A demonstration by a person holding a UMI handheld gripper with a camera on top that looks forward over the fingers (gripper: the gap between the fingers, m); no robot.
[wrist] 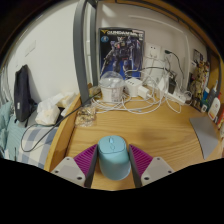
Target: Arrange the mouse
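Observation:
A light blue computer mouse [113, 156] sits between my two fingers, just above the near edge of a wooden desk [165, 132]. My gripper [113, 152] is shut on the mouse. The purple pads [86, 158] press against its left and right sides. Its scroll wheel end points away from me, toward the back of the desk. Whether the mouse's underside touches the desk is hidden from me.
At the back of the desk lie a clear jar [112, 92], white chargers with tangled cables [140, 90] and a robot poster [122, 50] on the wall. A grey mat [203, 135] and bottles [212, 104] are at the right. A bed [45, 112] adjoins the left side.

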